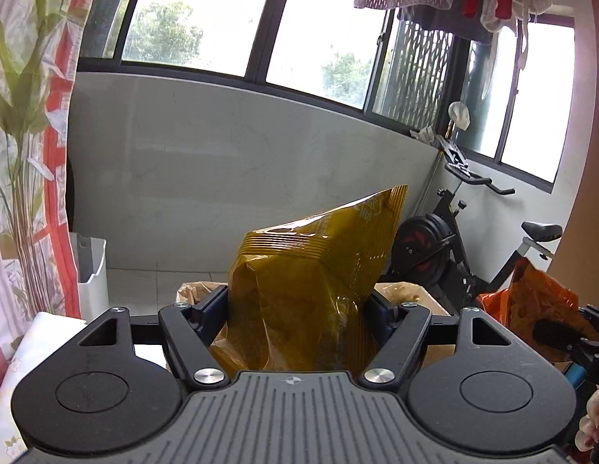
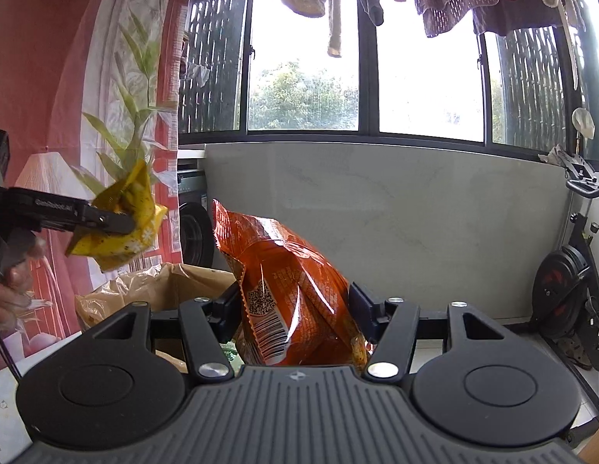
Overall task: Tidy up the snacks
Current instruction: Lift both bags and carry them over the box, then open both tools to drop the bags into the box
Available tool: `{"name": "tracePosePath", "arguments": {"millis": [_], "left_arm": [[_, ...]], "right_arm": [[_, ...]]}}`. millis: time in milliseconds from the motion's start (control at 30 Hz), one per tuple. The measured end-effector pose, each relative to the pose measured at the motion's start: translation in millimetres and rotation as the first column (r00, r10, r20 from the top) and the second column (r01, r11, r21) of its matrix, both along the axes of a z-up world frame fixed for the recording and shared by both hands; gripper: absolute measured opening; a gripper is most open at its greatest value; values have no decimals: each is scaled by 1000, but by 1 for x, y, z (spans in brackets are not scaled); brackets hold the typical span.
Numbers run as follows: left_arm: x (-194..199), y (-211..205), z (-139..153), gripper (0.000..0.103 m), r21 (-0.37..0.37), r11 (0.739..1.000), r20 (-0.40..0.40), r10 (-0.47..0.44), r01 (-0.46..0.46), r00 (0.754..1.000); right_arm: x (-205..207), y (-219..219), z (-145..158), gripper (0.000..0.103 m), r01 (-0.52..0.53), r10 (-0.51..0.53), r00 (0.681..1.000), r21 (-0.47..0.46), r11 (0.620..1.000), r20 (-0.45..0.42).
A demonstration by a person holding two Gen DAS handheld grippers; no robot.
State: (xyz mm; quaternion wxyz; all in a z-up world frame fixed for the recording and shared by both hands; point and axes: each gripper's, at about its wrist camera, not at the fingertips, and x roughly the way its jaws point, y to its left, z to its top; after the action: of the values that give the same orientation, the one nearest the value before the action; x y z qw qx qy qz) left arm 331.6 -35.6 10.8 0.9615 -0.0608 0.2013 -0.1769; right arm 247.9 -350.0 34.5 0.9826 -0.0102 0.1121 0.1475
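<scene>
In the left wrist view a mustard-yellow snack bag (image 1: pixel 311 282) stands upright between the fingers of my left gripper (image 1: pixel 299 309), which is shut on it. The right wrist view shows the same yellow bag (image 2: pixel 137 201) held in the air by that left gripper (image 2: pixel 118 224). My right gripper (image 2: pixel 295 305) is shut on an orange snack bag (image 2: pixel 299 270) with a QR code and barcode facing me. From the left wrist view the orange bag (image 1: pixel 531 301) hangs at the right edge. Both bags are above an open brown paper bag (image 2: pixel 176 282).
A grey wall panel (image 2: pixel 376 212) under windows lies ahead. An exercise bike (image 1: pixel 454 247) stands at the right and a white bin (image 1: pixel 92 270) at the left by a curtain (image 1: pixel 25 135). Laundry hangs overhead. A person's hand (image 2: pixel 9 282) holds the left gripper.
</scene>
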Motion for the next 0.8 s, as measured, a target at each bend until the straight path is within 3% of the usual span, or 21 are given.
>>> {"name": "tracePosePath", "arguments": {"millis": [100, 333, 567, 800], "left_arm": [[15, -7, -12, 85, 24, 1000, -37, 10, -9, 999], [18, -2, -20, 91, 30, 999, -47, 19, -17, 999], [11, 31, -7, 91, -7, 997, -39, 81, -81, 996], [-4, 54, 3, 91, 27, 990, -15, 142, -142, 990]], "right_arm": [[10, 4, 1, 60, -8, 8, 1000, 11, 1000, -9], [30, 20, 0, 60, -49, 51, 998, 41, 998, -35], [50, 38, -4, 60, -90, 97, 993, 94, 992, -69], [85, 74, -7, 60, -127, 154, 978, 181, 975, -144]]}}
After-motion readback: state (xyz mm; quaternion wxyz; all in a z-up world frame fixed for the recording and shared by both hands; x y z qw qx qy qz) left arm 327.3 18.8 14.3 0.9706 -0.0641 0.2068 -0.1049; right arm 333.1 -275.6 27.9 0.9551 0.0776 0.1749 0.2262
